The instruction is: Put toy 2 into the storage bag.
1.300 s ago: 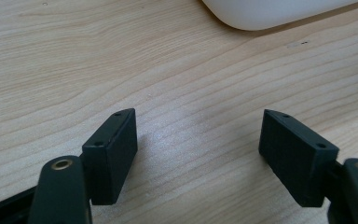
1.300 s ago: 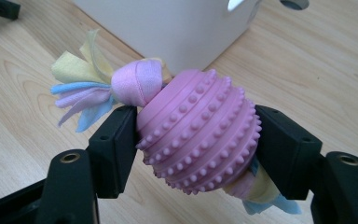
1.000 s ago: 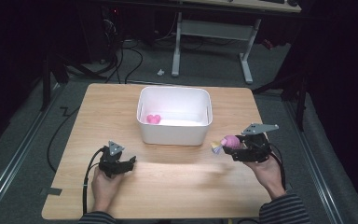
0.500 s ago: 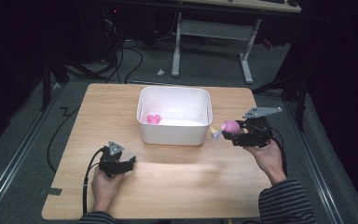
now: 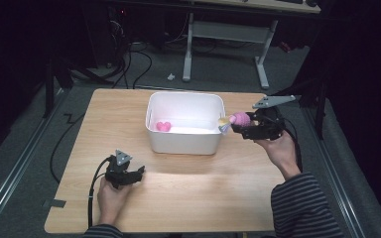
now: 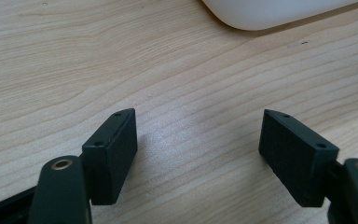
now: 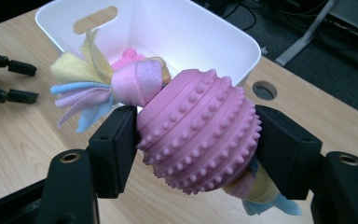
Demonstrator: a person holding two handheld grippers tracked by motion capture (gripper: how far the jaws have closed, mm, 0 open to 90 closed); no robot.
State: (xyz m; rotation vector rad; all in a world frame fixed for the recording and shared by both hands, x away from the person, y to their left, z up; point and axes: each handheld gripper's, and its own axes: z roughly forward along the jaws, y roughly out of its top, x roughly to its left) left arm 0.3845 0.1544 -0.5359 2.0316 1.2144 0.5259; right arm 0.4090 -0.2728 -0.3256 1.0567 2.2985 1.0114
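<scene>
Counting one bin (image 5: 186, 144), two toys

Pink knobbly ball toy (image 7: 198, 130), pastel tassels, gripped

The room around the table (image 5: 188, 198) lies in deep gloom — floor and far furniture nearly black. Light falls from above onto the wood, with a bright glare patch near its front. The white bin (image 5: 186, 144) glows, almost blown out inside. Both gripper views are evenly lit — near jaws soft, slightly out of focus.
</scene>
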